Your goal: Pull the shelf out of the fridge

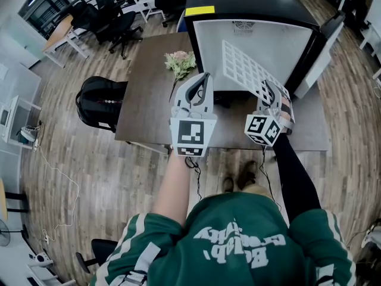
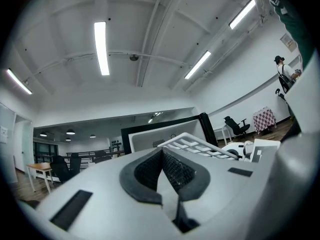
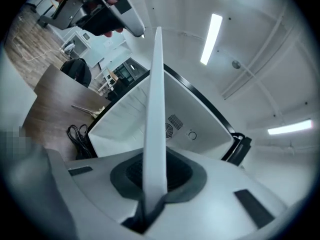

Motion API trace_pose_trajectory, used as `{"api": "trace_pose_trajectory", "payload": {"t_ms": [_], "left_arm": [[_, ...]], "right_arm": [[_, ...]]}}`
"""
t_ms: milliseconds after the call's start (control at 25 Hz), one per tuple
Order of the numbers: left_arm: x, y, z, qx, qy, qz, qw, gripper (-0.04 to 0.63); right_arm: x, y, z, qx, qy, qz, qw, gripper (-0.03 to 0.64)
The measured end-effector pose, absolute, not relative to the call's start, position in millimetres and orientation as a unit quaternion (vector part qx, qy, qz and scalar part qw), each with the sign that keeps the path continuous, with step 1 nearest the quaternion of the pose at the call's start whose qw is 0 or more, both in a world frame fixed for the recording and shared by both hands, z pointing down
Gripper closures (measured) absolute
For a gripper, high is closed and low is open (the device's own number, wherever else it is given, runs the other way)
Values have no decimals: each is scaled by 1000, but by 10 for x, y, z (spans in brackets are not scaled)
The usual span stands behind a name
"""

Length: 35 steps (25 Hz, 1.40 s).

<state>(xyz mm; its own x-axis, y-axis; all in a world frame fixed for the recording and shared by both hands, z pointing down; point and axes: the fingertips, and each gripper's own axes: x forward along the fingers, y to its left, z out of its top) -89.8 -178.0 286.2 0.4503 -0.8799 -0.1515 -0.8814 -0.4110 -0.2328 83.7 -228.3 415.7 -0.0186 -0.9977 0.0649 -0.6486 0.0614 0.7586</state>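
White grid shelf (image 1: pixel 247 70), pinched by its near rim in right claw (image 1: pixel 269 97) and held tilted above the surface (image 1: pixel 149 94), just in front of the fridge (image 1: pixel 250 5) mouth; looks clear of it, though hard to tell at the far corner. Probably light and stiff, yet slick and broad enough to swing from one thin pinch, so best gripped on the solid rim rather than a slim bar, with a second hold on the opposite side. Just beside, apart from the shelf, left claw (image 1: pixel 205 76) pressed together on nothing. Shown by the head view alone: the whole grid, flowers (image 1: pixel 180 61) on the surface, the open door (image 1: pixel 324 49). Shown by the right gripper view alone: the shelf edge-on between the pads, a cable (image 3: pixel 77 134) by the fridge, a vent (image 3: pixel 175 121) on its back wall. Confirmed only in the left gripper view: closed, empty pads.
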Motion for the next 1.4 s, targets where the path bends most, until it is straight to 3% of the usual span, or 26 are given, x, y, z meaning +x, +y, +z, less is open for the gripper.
{"api": "trace_pose_trajectory", "payload": {"t_ms": [800,1400], "left_arm": [[-955,-1906,2963,-841,533,30,88,579],[-840,-1853,3016,-846,524,17,93,578]], "right_arm": [[846,-2119,3898,651,-732,-111,171,575],[1197,-1967,3665,673,-734,-42,79,575]]}}
